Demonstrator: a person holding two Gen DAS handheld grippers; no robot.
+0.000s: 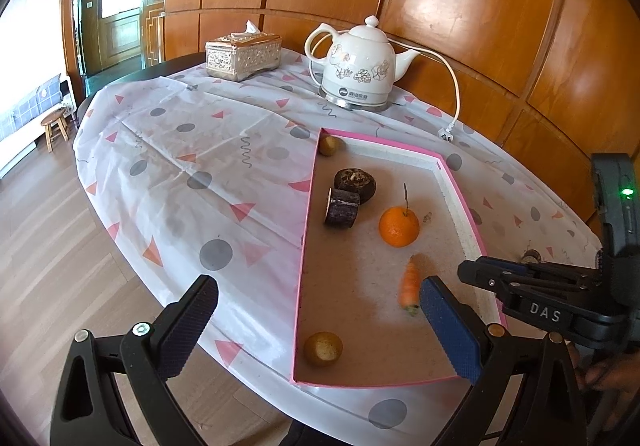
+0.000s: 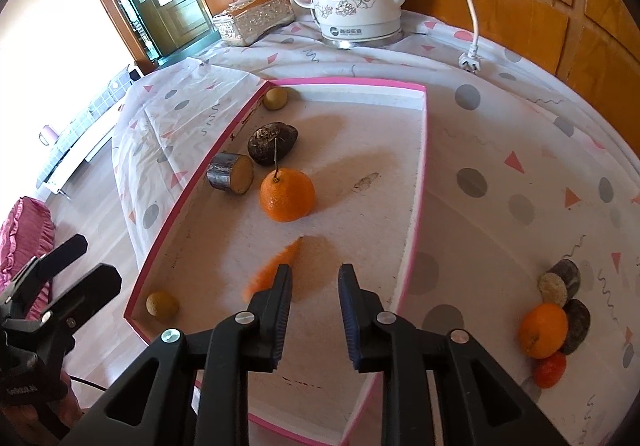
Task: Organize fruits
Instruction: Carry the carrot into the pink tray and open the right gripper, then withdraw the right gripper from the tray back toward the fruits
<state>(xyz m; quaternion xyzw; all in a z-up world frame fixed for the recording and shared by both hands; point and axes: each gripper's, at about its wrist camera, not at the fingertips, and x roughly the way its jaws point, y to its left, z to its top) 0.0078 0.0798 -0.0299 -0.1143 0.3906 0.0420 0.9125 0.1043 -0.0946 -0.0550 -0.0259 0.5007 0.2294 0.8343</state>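
Note:
A pink-edged tray [image 1: 460, 198] [image 2: 420, 166] lies on the patterned tablecloth. In it are an orange with a stem [image 1: 399, 226] [image 2: 287, 195], a dark round fruit [image 1: 355, 179] [image 2: 272, 142], a cut dark cylinder [image 1: 342, 207] [image 2: 231, 172], two small yellow-brown fruits [image 1: 330, 145] [image 1: 323, 349] and a blurred small carrot [image 1: 410, 286] [image 2: 276, 266]. My right gripper [image 2: 316, 272] [image 1: 492, 274] hangs over the tray, jaws narrowly apart and empty; the carrot lies just left of its left finger. My left gripper [image 1: 320, 326] [image 2: 80, 266] stands wide open above the tray's near corner.
Right of the tray sits a pile on the cloth: an orange [image 2: 543, 330], a smaller red-orange fruit [image 2: 551, 370] and dark pieces [image 2: 568, 274]. A white kettle [image 1: 360, 66] with its cord and plug [image 1: 448, 134], and a tissue box [image 1: 242, 56], stand at the back. The table edge drops to the floor on the left.

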